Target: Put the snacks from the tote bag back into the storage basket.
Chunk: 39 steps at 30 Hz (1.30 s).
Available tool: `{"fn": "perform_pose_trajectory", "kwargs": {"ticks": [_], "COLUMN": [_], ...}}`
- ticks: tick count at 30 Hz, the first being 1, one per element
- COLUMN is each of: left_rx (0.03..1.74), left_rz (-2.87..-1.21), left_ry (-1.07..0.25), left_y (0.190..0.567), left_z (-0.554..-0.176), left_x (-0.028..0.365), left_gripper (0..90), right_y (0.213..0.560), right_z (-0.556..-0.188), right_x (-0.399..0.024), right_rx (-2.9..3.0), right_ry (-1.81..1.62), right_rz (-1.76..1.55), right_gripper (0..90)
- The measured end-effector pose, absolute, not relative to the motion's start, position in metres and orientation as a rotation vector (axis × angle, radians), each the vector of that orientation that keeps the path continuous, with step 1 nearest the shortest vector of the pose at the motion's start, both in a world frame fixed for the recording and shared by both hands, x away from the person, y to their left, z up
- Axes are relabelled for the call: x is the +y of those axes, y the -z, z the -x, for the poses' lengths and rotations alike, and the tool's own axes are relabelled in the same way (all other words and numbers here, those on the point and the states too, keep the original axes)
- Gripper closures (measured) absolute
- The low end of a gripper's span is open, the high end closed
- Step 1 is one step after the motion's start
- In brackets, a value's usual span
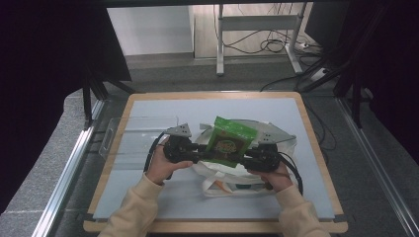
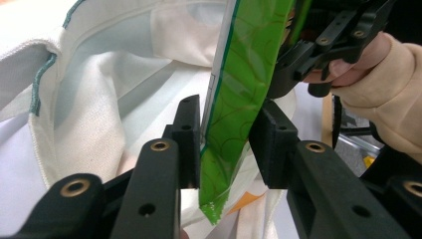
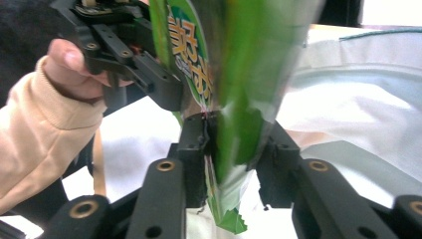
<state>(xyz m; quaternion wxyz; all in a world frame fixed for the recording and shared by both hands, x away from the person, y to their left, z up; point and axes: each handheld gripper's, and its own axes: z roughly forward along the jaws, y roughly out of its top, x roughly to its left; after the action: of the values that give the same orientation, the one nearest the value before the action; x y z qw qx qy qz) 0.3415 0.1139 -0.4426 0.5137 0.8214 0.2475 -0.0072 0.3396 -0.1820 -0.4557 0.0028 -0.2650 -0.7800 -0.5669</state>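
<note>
Snack packet (image 1: 228, 142), green and upright, is held above the white cloth bag (image 1: 232, 180) on the table (image 1: 148, 207), with the right gripper (image 3: 233, 137) clamped on one edge while the left gripper (image 2: 226, 132) stands slightly apart around the other edge, one pad touching.

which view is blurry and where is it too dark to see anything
Right gripper view: the green snack bag is smeared by motion blur. Left gripper view: bag sharp, white cloth bag evenly lit. High view: both side edges fall into black, while the table is softly lit.
</note>
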Motion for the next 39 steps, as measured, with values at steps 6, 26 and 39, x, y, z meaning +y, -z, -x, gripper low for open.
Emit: {"fn": "perform_pose_trajectory", "kwargs": {"ticks": [6,26,39], "left_rx": [0.599,0.632,0.631], "left_rz": [-1.97,-1.979,-1.995], "left_ry": [0.013,-0.082,-0.097], "left_y": [0.444,0.44,0.438], "left_z": [-0.342,-0.339,-0.338], "left_x": [0.113,0.116,0.117], "left_gripper": [60.9,40.5,38.8], "right_y": [0.453,0.434,0.433], "right_z": [-0.339,-0.336,-0.337], "right_x": [-0.183,-0.198,-0.206], "right_rx": [-2.44,-2.629,-2.741], "right_ry": [1.789,1.752,1.682], "right_rz": [0.783,0.841,0.877], "right_gripper": [71.6,71.9,71.9]}}
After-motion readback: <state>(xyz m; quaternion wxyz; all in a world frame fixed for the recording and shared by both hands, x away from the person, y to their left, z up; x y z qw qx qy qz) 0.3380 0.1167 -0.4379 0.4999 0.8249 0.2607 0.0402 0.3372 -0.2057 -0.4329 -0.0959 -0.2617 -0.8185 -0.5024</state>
